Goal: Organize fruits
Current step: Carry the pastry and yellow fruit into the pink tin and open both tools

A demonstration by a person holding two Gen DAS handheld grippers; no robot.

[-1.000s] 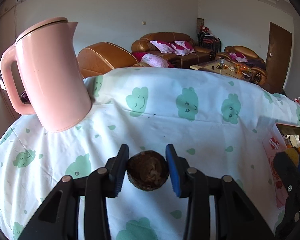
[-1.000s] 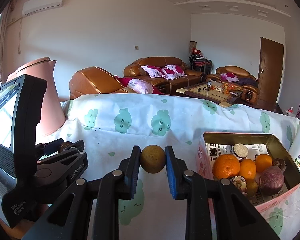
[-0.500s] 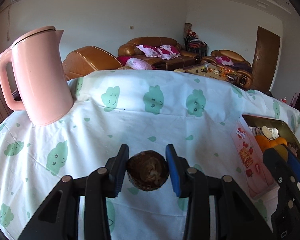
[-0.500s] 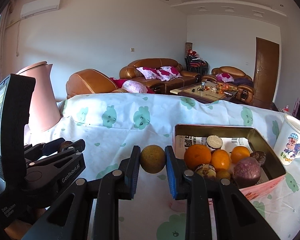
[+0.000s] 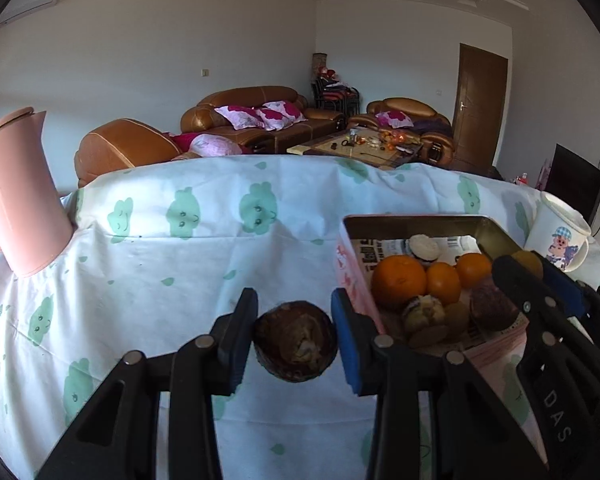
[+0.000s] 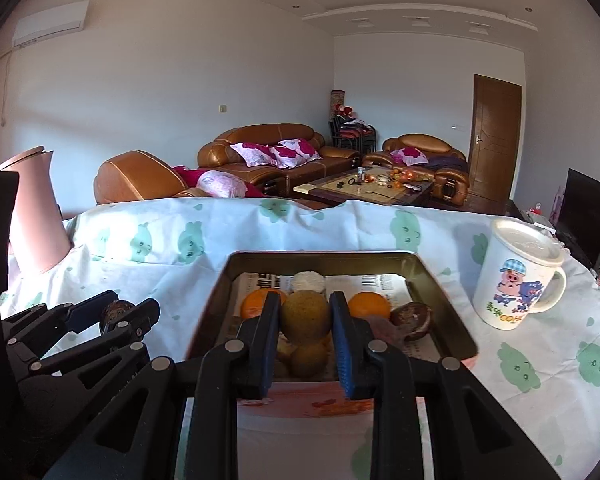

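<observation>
Left gripper (image 5: pixel 295 338): clamped on dark brown fruit (image 5: pixel 295 340), carried clear of the cloth beside the tin (image 5: pixel 412 222).
Right gripper (image 6: pixel 305 318): clamped on yellow-green fruit (image 6: pixel 305 316), poised over the tin for release.

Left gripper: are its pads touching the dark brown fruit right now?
Touching. The left wrist view shows the left gripper with both blue pads pressed against the sides of the dark brown fruit, which hangs above the tablecloth.
</observation>
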